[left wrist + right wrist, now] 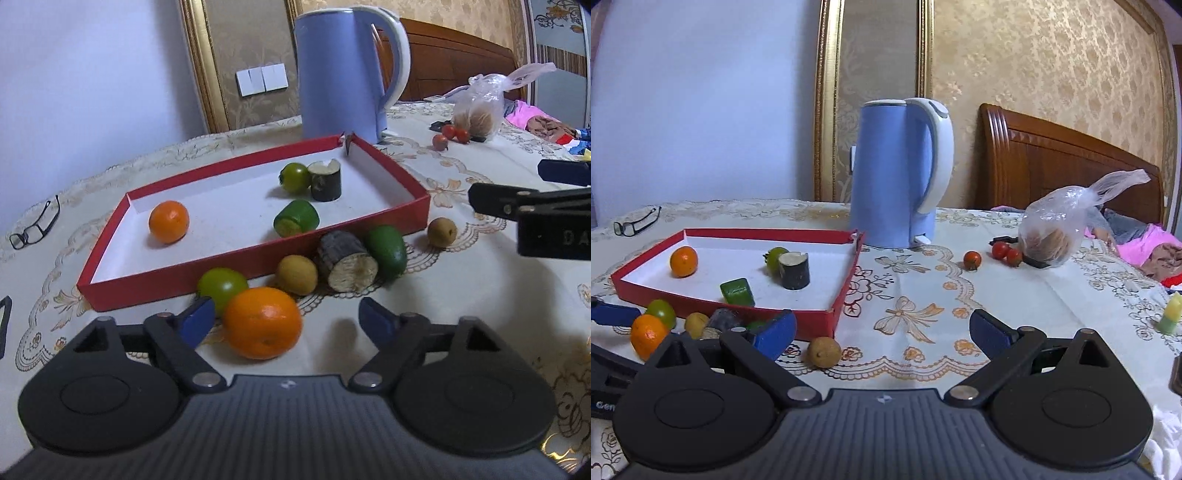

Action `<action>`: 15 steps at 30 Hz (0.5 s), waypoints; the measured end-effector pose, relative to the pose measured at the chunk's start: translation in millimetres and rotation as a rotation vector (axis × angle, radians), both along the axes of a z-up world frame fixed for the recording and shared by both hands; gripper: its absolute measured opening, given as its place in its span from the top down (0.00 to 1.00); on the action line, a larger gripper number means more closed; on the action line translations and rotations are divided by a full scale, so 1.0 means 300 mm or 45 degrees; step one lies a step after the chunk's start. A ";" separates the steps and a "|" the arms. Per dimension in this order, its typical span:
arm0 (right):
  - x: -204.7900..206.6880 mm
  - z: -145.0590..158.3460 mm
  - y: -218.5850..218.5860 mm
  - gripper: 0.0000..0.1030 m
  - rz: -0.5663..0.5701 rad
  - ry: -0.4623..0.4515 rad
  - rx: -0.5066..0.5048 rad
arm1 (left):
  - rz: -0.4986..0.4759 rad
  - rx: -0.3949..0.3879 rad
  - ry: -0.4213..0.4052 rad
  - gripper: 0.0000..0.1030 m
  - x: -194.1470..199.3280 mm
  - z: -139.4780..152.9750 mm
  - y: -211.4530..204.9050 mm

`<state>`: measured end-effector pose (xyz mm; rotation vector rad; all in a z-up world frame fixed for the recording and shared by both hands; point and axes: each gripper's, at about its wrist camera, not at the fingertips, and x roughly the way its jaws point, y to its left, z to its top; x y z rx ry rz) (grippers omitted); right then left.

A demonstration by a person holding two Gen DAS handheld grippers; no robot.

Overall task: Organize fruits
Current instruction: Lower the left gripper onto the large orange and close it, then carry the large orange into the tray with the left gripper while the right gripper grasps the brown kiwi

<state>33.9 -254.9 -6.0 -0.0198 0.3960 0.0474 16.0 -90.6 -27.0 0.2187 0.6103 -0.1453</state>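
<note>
Left wrist view: left gripper (286,317) low over the table (480,295), jaws part open. A large orange (263,322) sits between the blue fingertips (197,320), close against the left one, clear of the right one; no pad seen pressing on it. Not gripped as far as visible.

Red tray (258,254), white inside, holds a small orange (168,221) near its left end, plus a green tomato (295,177), an upright dark cane piece (325,181) and a green cut piece (296,218) toward its right end. Along the tray's near wall, outside on the table: another green tomato (222,286), a brown kiwi-like fruit (297,274), a lying cane piece (347,266), and a green avocado-like fruit (386,251). A second brown fruit (442,232) lies off the tray's right near corner.

Only this view shows the wall switches (262,78) and the cane piece's pale cut face. The right gripper's black arm enters at the right edge.

Right wrist view: right gripper (882,332) with jaws spread wide, nothing between them; the brown fruit (824,352) lies on the table just ahead of the left finger. Only here: a pale yellow-green item (1170,314) by the table's right edge. It also shows the kettle (897,173) whole beyond the tray's far right corner, three cherry tomatoes (972,260) and the plastic bag (1056,232) to the right of it, and spectacles (635,221) at the far left edge.
</note>
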 end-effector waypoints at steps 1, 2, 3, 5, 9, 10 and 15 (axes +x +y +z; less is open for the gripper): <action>0.001 -0.001 0.000 0.02 0.007 -0.002 0.007 | 0.000 -0.014 0.010 0.26 0.004 -0.001 0.010; 0.002 0.000 0.001 0.02 0.013 -0.003 0.014 | -0.005 -0.036 0.023 0.33 0.008 -0.002 0.020; 0.004 -0.001 0.003 0.02 0.013 -0.002 0.016 | -0.014 -0.062 0.043 0.41 0.014 -0.003 0.031; 0.006 -0.003 0.009 0.02 0.008 -0.001 0.011 | -0.003 -0.077 0.060 0.47 0.018 -0.004 0.043; 0.004 -0.004 0.012 0.02 0.039 -0.001 0.030 | 0.004 -0.076 0.052 0.59 0.013 0.001 0.059; 0.004 -0.004 0.013 0.02 0.046 -0.002 0.032 | -0.002 -0.093 0.057 0.60 0.012 0.003 0.067; 0.007 -0.008 0.039 0.02 0.098 0.027 0.012 | 0.004 -0.093 0.040 0.60 -0.013 0.006 0.084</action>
